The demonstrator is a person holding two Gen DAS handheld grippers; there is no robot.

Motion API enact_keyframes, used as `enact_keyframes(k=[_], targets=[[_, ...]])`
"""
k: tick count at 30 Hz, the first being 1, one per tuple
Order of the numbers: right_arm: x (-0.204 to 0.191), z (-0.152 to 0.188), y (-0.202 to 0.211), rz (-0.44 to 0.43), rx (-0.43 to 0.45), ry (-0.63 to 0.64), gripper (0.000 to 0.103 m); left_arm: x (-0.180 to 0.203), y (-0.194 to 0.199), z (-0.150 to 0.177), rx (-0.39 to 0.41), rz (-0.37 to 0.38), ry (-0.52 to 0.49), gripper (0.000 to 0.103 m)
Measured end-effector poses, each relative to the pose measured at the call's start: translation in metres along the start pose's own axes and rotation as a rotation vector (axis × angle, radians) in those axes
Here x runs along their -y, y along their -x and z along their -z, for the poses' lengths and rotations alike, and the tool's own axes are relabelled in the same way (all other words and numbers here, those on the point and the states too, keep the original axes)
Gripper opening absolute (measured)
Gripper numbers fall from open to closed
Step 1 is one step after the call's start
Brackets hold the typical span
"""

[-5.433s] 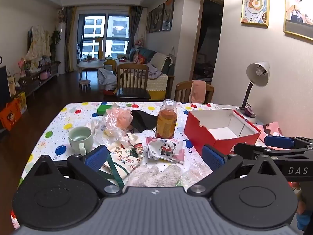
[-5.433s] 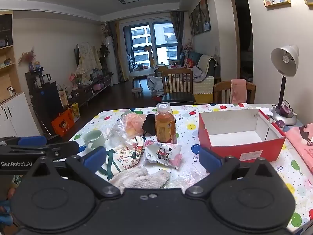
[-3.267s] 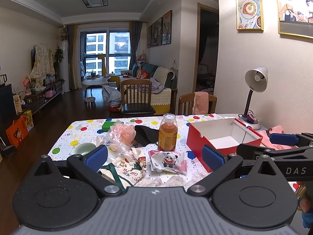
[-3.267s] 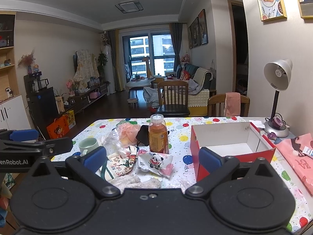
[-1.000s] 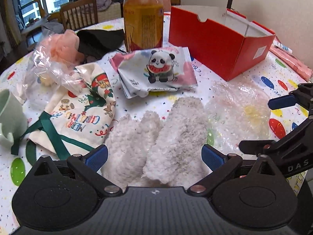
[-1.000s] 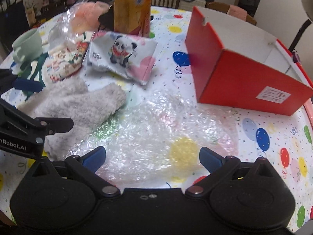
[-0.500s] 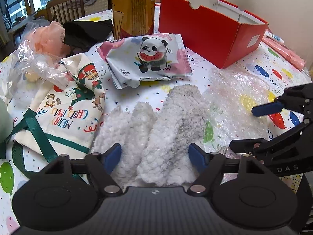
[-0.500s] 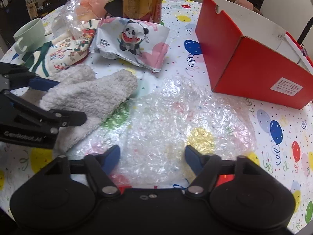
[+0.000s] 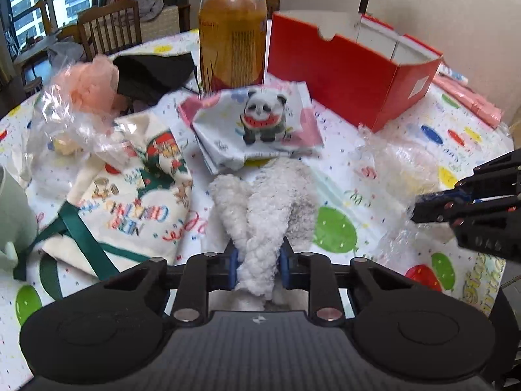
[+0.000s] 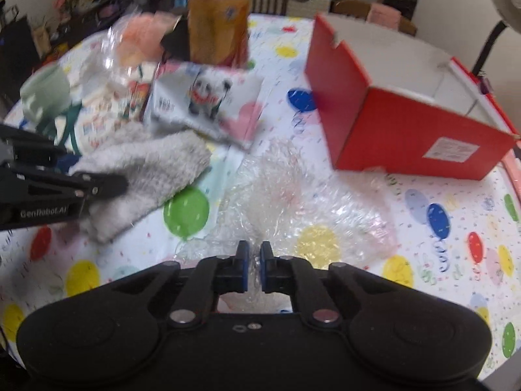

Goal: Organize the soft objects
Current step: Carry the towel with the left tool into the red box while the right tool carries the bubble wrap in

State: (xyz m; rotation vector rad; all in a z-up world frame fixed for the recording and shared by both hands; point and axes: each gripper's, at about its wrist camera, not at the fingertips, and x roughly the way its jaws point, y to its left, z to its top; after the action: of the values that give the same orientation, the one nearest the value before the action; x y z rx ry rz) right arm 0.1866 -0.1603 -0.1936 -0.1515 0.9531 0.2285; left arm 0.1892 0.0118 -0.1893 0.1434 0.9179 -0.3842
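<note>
Left hand-held gripper point(image 9: 257, 268) pinches the sock point(image 9: 260, 202); only the right view shows the right hand-held gripper point(image 10: 255, 272) clamped on bubble wrap point(image 10: 293, 202).

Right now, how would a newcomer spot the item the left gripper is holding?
Start at the open red cardboard box, then come toward the camera past the flat panda-print packet. The fluffy white fleece cloth lies there, pinched in the left gripper; nothing nearby is fuzzy.

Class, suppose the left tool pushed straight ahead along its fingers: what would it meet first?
Beyond the fleece that the left tool grips, probably the panda pouch; depth is uncertain.
</note>
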Motion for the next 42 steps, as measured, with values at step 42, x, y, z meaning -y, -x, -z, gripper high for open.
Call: enact_keyframes(k=[42], targets=[[0.189,-0.129,0.075,-0.140,0.269,-0.007,0.006,0.086,0.053,-0.196,0.294,0.021,0.054,0.024]])
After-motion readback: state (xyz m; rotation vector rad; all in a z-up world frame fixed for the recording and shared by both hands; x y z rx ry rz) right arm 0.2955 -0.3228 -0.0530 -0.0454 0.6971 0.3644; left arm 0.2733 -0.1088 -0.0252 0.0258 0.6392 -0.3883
